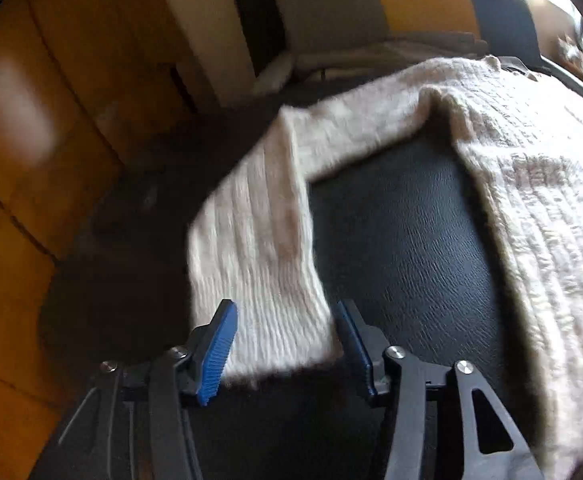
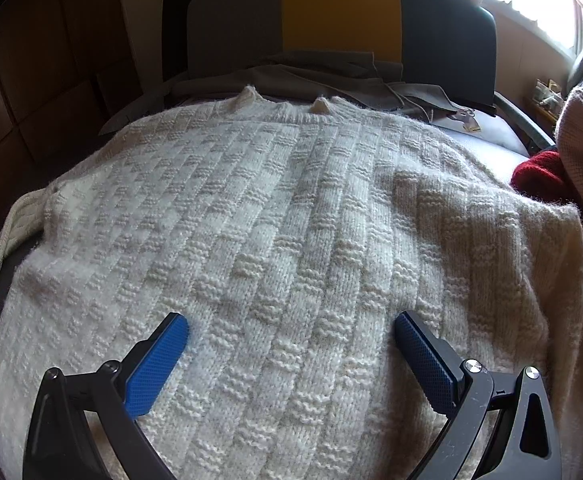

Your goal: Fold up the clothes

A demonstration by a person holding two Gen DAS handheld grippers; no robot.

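Sweater (image 2: 275, 232) (one), grippers both open.

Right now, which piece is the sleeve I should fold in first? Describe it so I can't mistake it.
Start from the cream basket-weave knitted sweater spread flat over the black leather seat. Follow its left edge to the long ribbed cream sleeve, bending away from the body. Its cuff end lies between the open left tongs; unlike the checkered body, it shows plain lengthwise ribs.
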